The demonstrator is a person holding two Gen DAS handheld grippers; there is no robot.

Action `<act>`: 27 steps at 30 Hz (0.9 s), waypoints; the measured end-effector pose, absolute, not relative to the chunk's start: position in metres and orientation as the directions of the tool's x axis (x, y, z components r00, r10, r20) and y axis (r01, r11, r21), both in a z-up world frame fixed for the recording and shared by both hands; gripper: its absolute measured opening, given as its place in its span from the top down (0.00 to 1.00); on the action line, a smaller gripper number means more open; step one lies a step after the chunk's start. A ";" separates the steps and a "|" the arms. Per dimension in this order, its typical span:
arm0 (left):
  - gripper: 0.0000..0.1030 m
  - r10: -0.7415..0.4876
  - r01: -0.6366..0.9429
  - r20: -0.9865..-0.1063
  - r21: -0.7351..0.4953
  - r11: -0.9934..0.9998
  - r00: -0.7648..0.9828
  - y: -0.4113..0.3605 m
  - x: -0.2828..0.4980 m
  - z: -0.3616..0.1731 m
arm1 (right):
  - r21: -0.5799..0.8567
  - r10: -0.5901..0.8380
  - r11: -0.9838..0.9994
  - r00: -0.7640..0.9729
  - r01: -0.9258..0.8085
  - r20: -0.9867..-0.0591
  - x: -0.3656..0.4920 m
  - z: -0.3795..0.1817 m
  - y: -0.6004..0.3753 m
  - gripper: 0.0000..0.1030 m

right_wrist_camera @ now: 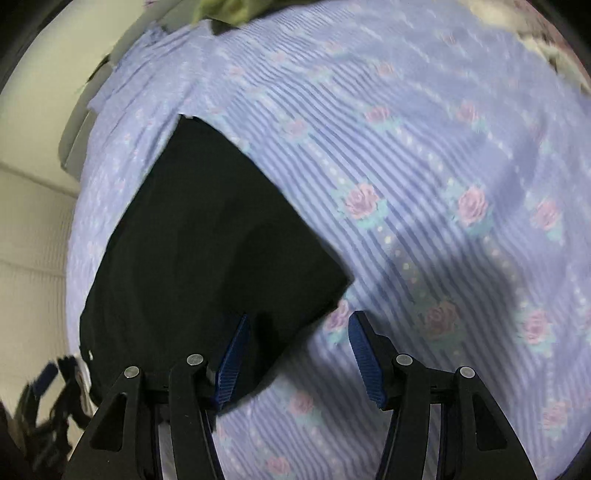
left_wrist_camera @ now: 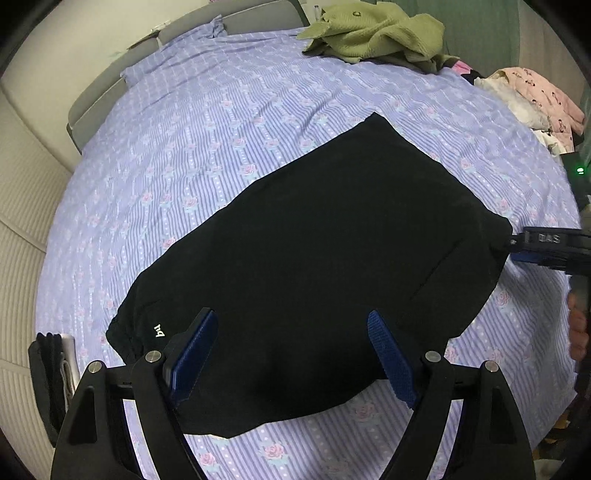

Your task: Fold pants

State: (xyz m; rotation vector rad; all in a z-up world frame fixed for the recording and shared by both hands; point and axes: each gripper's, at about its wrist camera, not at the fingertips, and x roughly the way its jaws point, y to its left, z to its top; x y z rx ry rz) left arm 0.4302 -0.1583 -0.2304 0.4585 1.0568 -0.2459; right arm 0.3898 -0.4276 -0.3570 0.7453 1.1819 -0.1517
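Blue ribbed pads on my left hand-held gripper (left_wrist_camera: 291,354) stand wide apart, released, hovering over the near edge of the black pants (left_wrist_camera: 314,266) with nothing pinched between them. My right hand-held gripper (right_wrist_camera: 297,356) has its jaws parted too, gripping nothing: its left pad hangs above the pants' corner, its right pad above bare sheet. From the left wrist view that right gripper reaches in from the right edge, its tip at the pants' right corner; whether it touches the cloth I cannot tell. Out from there, the pants lie folded flat on the bed, a small white logo (left_wrist_camera: 159,329) near their left end. Under them spreads the lilac striped bedsheet (left_wrist_camera: 221,129) with pink roses. Far back, a green garment (left_wrist_camera: 373,35) sits crumpled, and pink printed clothing (left_wrist_camera: 543,99) lies heaped at the right.
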 end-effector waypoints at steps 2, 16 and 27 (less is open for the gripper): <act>0.19 0.035 0.406 -0.884 0.248 0.879 0.466 -0.162 0.429 -0.230 | 0.486 0.304 0.714 0.401 0.505 -0.864 0.392 -0.369 -0.432 0.45; 0.19 0.091 0.338 -0.891 0.261 0.904 0.444 -0.176 0.430 -0.234 | 0.354 0.235 0.826 0.302 0.438 -0.924 0.412 -0.354 -0.439 0.64; 0.19 0.183 0.132 -0.868 0.271 0.954 0.461 -0.072 0.435 -0.220 | 0.063 -0.031 0.979 0.442 0.196 -0.897 0.432 -0.248 -0.356 0.32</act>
